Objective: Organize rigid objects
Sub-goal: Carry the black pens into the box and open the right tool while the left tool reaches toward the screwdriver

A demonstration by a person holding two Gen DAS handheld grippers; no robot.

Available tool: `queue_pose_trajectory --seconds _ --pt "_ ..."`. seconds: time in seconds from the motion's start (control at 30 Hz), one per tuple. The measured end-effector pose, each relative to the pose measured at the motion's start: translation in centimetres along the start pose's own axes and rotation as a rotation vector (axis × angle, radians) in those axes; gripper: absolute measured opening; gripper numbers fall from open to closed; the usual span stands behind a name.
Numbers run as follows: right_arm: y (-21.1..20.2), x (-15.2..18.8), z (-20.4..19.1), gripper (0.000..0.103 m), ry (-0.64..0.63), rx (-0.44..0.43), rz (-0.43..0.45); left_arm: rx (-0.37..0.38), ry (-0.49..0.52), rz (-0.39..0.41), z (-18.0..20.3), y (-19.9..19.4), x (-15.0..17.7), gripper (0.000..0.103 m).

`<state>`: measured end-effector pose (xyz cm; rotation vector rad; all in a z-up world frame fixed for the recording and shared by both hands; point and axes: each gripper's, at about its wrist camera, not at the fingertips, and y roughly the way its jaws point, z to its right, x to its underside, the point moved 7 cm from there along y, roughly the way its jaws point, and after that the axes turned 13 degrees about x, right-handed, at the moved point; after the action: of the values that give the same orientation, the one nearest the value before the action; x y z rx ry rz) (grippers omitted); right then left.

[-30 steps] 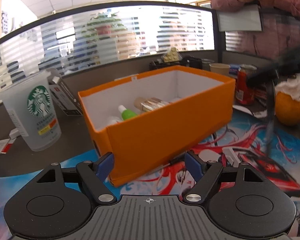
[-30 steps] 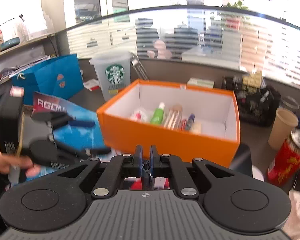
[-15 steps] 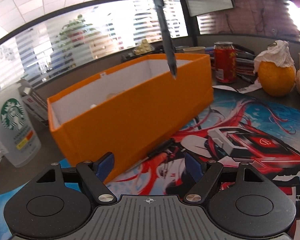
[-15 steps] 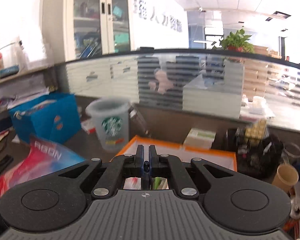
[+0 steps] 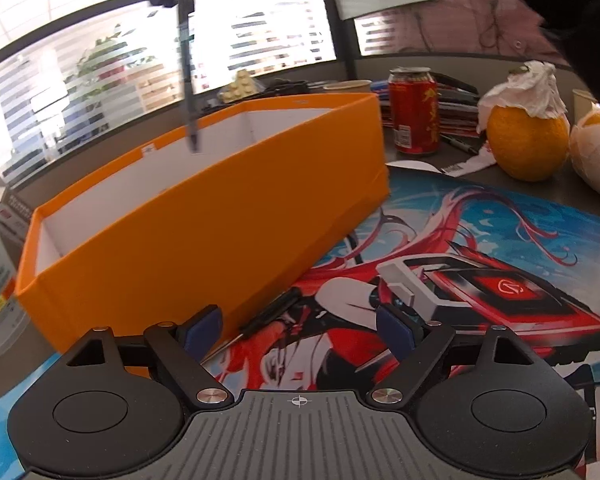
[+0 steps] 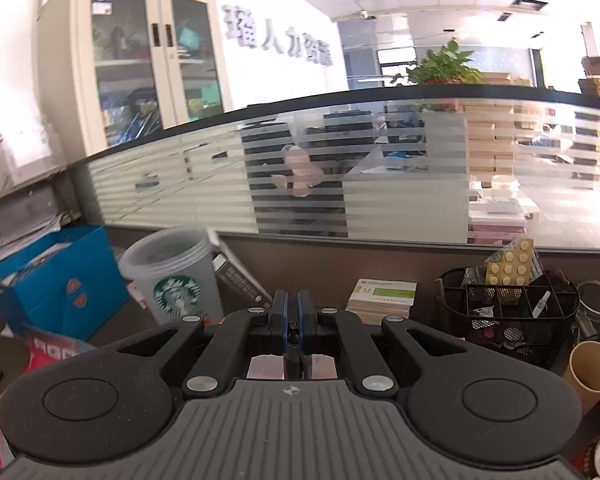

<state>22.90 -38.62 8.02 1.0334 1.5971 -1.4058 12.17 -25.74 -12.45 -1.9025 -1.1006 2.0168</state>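
A: Since a second back we see the right gripper [image 6: 291, 312] carried up off the table. Our left-wrist view has swung too: the open-topped orange cardboard box [image 5: 228, 216] now fills its left side, and the tissue-capped orange fruit [image 5: 528, 140] sits larger at right.

B: Largest first, then. Printed red-and-blue desk mat [image 5: 480, 248] under everything; one corner of the box rests on it. The box interior shows white walls only, contents hidden from this angle.

A: Clear plastic cup with a green logo [image 6: 172, 276] beyond the box's left end, near a blue paper bag [image 6: 60, 276]. Red drink can [image 5: 414, 112] upright behind the box's right end, well apart from it.

B: Left gripper [image 5: 298, 330]?

A: Jaws wide and opening, nothing between the blue pads [image 5: 202, 330]. A thin black pen-like stick [image 5: 270, 314] lies on the mat just ahead of them, against the box's base, untouched.

B: And the right?

A: Pads pressed together on a slim dark pen [image 5: 188, 72]. In the left-wrist view it hangs point-down from the top of frame, its tip in front of the box's far wall, above the opening. In the right-wrist view, we see only a sliver of it between the pads.
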Motion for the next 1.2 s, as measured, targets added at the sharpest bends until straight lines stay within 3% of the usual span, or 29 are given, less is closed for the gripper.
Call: queue_pose_trajectory --seconds 0.3,0.43,0.63,0.8,0.9,1.2 --pt "6.2 0.6 1.5 0.005 0.014 0.086 -0.051 0.030 -0.005 -0.009 0.7 1.3 -0.2 0.086" --pt "7.3 1.4 1.5 0.005 0.003 0.094 -0.065 0.067 -0.056 -0.006 0.3 1.8 -0.3 0.086" --pt "7.1 2.5 2.0 0.005 0.040 0.054 -0.091 0.127 -0.057 -0.016 0.5 2.5 -0.4 0.102" --pt "6.9 4.3 2.4 0.005 0.063 0.028 -0.150 0.146 -0.064 -0.029 0.7 2.4 -0.2 0.102" --pt "6.5 5.6 2.3 0.007 0.052 0.016 -0.188 0.189 -0.127 -0.035 0.6 2.3 0.1 0.102" --pt "5.2 9.3 2.3 0.008 0.007 0.040 -0.251 0.172 -0.128 -0.034 0.9 1.9 0.4 0.101"
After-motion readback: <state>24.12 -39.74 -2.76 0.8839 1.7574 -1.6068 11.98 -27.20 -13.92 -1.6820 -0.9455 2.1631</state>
